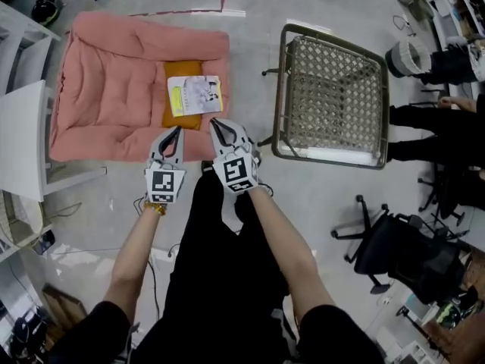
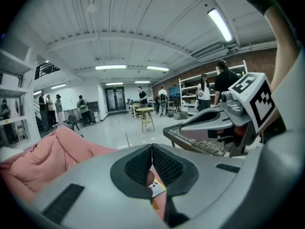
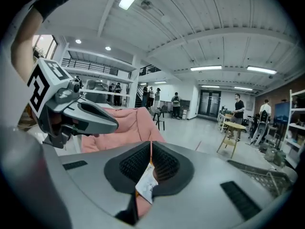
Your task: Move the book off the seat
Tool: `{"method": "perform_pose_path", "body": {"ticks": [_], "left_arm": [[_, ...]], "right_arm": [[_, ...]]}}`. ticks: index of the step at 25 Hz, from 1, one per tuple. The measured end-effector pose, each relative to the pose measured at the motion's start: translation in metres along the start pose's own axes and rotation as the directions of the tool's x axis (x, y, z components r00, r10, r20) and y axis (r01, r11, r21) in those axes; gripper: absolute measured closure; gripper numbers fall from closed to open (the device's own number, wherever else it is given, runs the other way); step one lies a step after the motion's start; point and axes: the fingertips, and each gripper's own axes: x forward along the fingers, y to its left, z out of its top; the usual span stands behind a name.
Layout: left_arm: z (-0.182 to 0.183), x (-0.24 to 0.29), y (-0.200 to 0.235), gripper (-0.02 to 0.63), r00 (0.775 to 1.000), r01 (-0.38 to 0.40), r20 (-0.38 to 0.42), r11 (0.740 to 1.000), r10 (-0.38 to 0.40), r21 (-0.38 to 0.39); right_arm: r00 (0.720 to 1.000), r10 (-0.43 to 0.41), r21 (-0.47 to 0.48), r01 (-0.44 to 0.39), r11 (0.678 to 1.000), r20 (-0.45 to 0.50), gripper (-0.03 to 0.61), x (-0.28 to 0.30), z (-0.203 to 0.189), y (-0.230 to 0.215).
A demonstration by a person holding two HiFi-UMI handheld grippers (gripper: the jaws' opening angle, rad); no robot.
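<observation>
**Pink seat holds the book, 2 closed grippers just below it**

Pink and thickly padded, the seat [image 1: 114, 89] fills the upper left of the head view. An orange cushion [image 1: 182, 72] lies near its right side. The book [image 1: 195, 95] rests flat on that cushion, pale cover up, with its right edge reaching past the cushion onto the pink padding.

Just below the book, at the seat's lower edge, the 2 grippers sit side by side, pointing up the frame toward it and not touching it. The left gripper [image 1: 179, 130] has its jaws pressed together with nothing between them. The right gripper [image 1: 215, 122] is closed the same way and also empty. In each gripper view, a corner of the book shows beyond the closed tips.

At the upper right of the head view, a wicker chair [image 1: 333, 89] stands on the grey floor [image 1: 250, 21].
</observation>
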Motion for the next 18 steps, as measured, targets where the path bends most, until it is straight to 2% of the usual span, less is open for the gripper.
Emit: {"method": "perform_pose_path", "body": {"ticks": [6, 9, 14, 18], "left_arm": [[-0.05, 0.048, 0.021, 0.601, 0.996, -0.045, -0.08, 0.997, 0.04, -0.068], [-0.083, 0.068, 0.031, 0.601, 0.985, -0.081, -0.157, 0.992, 0.065, -0.101], [-0.129, 0.11, 0.044, 0.601, 0.972, -0.114, -0.216, 0.989, 0.092, -0.094], [-0.172, 0.132, 0.058, 0.601, 0.948, -0.116, -0.306, 0.991, 0.089, -0.07]], "right_arm": [[0.998, -0.05, 0.0, 0.05, 0.999, -0.031, 0.561, 0.044, -0.053, -0.009], [0.998, -0.05, -0.013, 0.049, 0.999, -0.045, 0.561, 0.067, -0.084, -0.011], [0.996, -0.043, -0.083, 0.036, 0.996, -0.077, 0.561, 0.105, -0.148, -0.018], [0.994, -0.038, -0.097, 0.028, 0.995, -0.1, 0.561, 0.143, -0.195, -0.006]]}}
